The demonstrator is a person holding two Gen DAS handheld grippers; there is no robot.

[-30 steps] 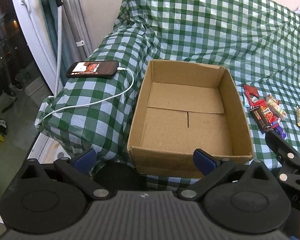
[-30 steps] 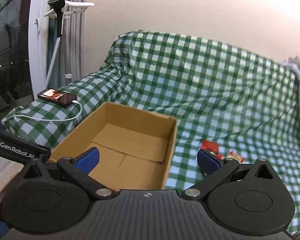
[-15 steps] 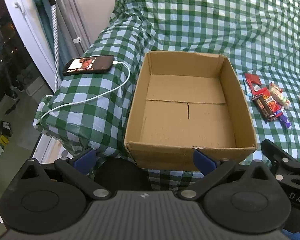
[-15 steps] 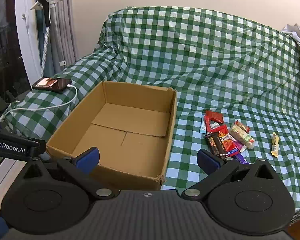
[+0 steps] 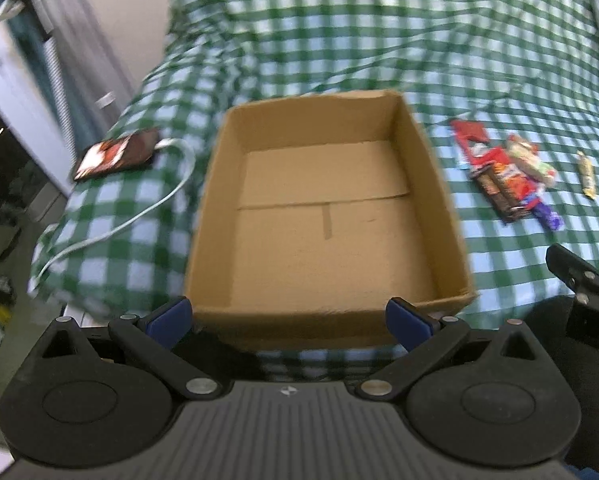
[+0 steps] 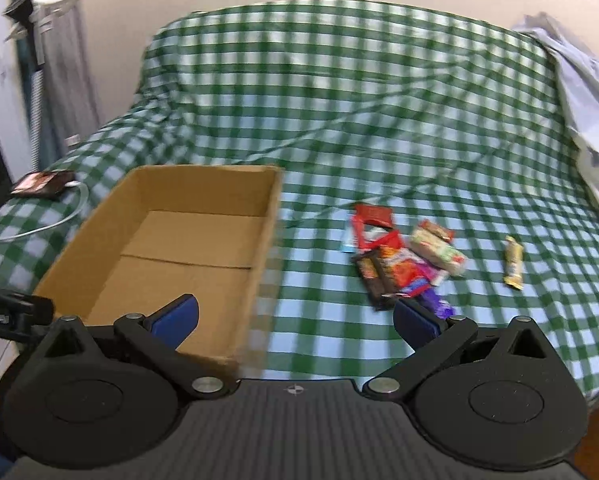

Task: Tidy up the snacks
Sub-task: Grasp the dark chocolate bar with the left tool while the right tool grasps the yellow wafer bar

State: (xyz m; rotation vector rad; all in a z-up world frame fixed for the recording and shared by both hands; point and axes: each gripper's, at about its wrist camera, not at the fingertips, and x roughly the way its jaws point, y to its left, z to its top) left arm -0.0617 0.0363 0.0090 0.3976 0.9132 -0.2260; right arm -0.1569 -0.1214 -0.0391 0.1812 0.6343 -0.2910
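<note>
Before the box (image 5: 327, 216), both tongs (image 5: 289, 320) (image 6: 295, 316) hover agape.

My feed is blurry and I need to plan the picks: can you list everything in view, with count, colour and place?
cardboard box: one, brown, open and empty, on the checked cover, left of the snacks.
snack pile: several overlapping packets, red, dark brown, pale green and purple; exact count unclear from blur; right of the box.
yellow snack bar: one, lying alone, right of the pile.
phone: one, dark, screen lit, left of the box.
charging cable: one, white, running from the phone.
checked cover: one, green and white, under everything.
pale cloth: one, far right edge.
left gripper: black, blue-tipped, jaws open, nothing held.
right gripper: same, jaws open, nothing held.
</note>
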